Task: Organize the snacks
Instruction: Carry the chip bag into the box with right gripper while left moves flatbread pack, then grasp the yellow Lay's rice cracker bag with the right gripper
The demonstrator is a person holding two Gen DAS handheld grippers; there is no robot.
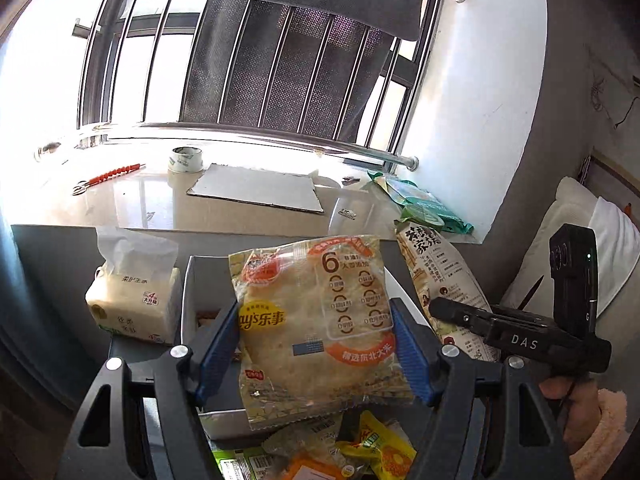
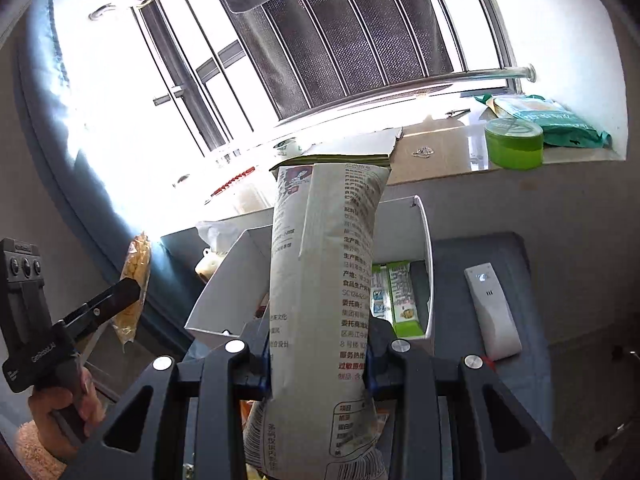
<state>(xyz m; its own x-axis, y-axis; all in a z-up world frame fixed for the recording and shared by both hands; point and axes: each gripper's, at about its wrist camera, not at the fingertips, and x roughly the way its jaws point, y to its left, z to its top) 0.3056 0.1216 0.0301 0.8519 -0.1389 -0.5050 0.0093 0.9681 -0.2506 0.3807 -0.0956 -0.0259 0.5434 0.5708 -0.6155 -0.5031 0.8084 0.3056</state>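
The left gripper [image 1: 316,344] pinches a Lay's rice-cracker packet [image 1: 316,320] between its blue pads, held upright above the near end of the white box [image 1: 192,292]. The right gripper [image 2: 320,356] clamps a tall pale snack bag [image 2: 324,280] upright, also above the box [image 2: 424,240]. Below the left gripper, several loose packets [image 1: 376,448] lie unsorted. Inside the box a green-labelled packet [image 2: 400,296] already lies against the right wall, so sorting is judged partly done: two items in hand, more waiting. Legible writing: "Lay's 乐事" and a large "6" on the cracker packet; "DAS" on the right gripper body [image 1: 524,342]. Beside the box stand a tissue pack [image 1: 132,304] and a white remote [image 2: 492,316]. Farther off, the windowsill [image 1: 140,204] carries tape [image 1: 185,159] and cardboard [image 1: 256,188]
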